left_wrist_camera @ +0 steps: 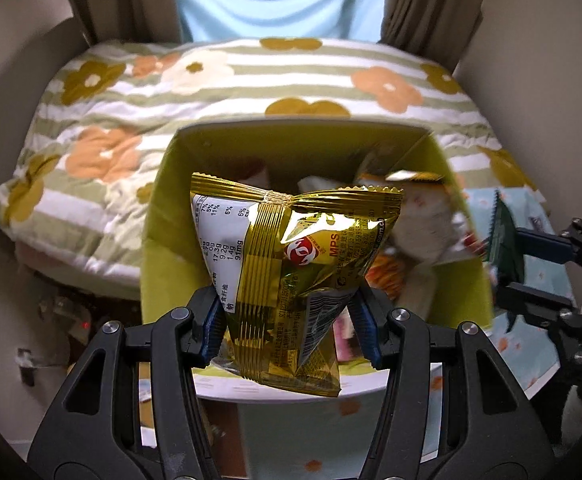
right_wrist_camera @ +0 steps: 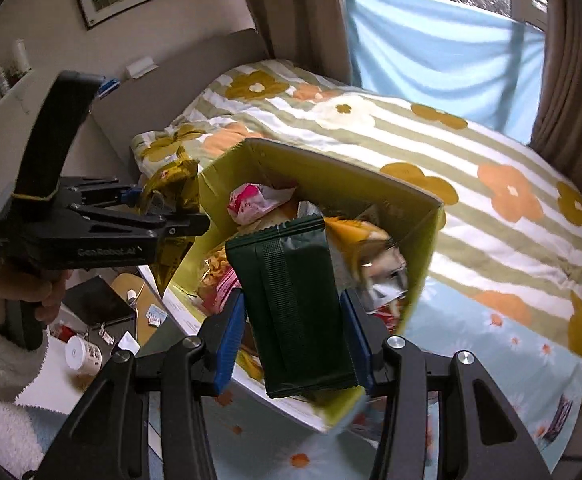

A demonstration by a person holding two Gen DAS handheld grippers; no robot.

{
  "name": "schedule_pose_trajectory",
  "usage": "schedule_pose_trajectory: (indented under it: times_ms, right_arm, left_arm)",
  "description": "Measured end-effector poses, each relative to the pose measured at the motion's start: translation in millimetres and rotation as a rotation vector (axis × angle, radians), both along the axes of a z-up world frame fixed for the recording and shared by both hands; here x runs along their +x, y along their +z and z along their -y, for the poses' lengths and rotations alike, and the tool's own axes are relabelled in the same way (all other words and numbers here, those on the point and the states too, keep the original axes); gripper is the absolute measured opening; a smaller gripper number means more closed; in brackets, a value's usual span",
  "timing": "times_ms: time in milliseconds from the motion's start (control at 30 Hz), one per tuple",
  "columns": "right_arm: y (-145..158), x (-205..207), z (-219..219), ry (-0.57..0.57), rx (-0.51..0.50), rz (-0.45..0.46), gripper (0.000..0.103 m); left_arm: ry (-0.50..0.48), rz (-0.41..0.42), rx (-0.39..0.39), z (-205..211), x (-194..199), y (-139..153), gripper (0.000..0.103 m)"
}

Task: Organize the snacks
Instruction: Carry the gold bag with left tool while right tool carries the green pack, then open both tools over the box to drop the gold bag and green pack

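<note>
Left claw [left_wrist_camera: 287, 320] clamped on gold packet [left_wrist_camera: 291, 264] | right claw [right_wrist_camera: 295, 340] clamped on green packet [right_wrist_camera: 291, 304] | both over box [right_wrist_camera: 331, 168] on bed [right_wrist_camera: 491, 160]

You've got a shiny gold snack packet [left_wrist_camera: 291, 276] pinched at its lower half, standing upright over the open yellow-green box [left_wrist_camera: 159, 224], crimped top edge up and white nutrition panel on its left. Your other one's a dark green packet [right_wrist_camera: 295, 304], upright too, back seam facing you, above the same box, which already holds mixed snack bags [right_wrist_camera: 257, 200].
</note>
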State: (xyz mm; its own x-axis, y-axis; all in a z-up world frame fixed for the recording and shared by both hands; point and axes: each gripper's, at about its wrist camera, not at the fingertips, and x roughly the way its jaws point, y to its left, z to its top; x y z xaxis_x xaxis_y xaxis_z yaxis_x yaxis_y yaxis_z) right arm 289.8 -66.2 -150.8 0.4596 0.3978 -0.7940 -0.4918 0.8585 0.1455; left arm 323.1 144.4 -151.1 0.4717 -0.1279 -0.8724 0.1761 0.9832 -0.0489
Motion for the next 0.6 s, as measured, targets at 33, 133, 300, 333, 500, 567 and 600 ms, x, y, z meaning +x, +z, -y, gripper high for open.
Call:
schedule_pose_trajectory:
  times_ms: [33,133,300,333,500,567,600]
  right_arm:
    - [-3,0,-4,-0.017,-0.002,-0.009,0.044]
    - [-7,-5,-6,-0.053,0.0,-0.034,0.044]
    - [-11,-7,-14,-0.084,0.001,-0.061,0.044]
    - [-11,-7,-16,-0.085,-0.001,-0.064,0.044]
    - [-14,-9,-19,-0.078,0.002,-0.074,0.044]
    - [-14,-9,-20,-0.079,0.007,-0.071,0.044]
    - [-13,-9,-21,-0.08,0.009,-0.067,0.044]
  left_arm:
    - [-0.006,-0.009,0.001,-3,2,-6,0.05]
    - [-0.028,0.013,0.005,-10,3,-12,0.052]
    - [-0.064,0.067,0.058,-9,-4,-12,0.103]
    - [-0.062,0.063,0.06,-11,-6,-13,0.103]
    - [0.014,0.02,0.054,-26,-17,-20,0.103]
    - [0.042,0.02,0.037,-33,-26,-19,0.103]
    - [0.05,0.026,0.032,-35,-31,-18,0.103]
